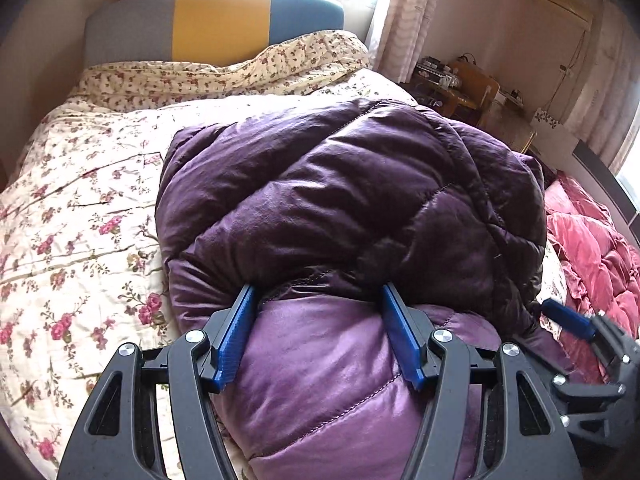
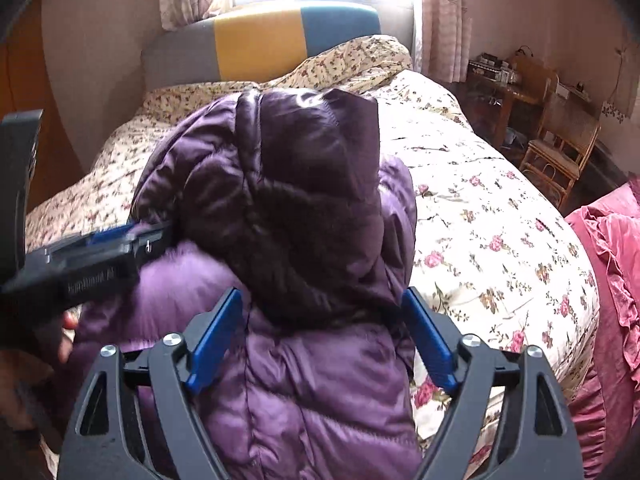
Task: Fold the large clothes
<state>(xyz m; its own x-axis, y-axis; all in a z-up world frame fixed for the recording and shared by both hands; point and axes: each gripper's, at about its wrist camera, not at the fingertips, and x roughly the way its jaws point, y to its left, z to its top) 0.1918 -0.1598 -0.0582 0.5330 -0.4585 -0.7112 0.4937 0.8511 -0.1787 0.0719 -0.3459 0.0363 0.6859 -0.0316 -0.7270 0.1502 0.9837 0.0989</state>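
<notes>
Bedroom, floral-quilted bed [image 1: 72,208] with a folded purple down jacket [image 1: 340,200] on it.
The jacket lay bundled mid-bed, below the striped headboard [image 1: 216,20]. The left gripper [image 1: 318,300] stood wide apart against its near fold; the right gripper [image 2: 322,304] likewise gaped over the hood end, gripping nothing.

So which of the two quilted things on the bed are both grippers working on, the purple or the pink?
The purple puffer jacket, folded in the middle of the floral bedspread. The pink quilted piece lies untouched at the bed's right edge.
</notes>
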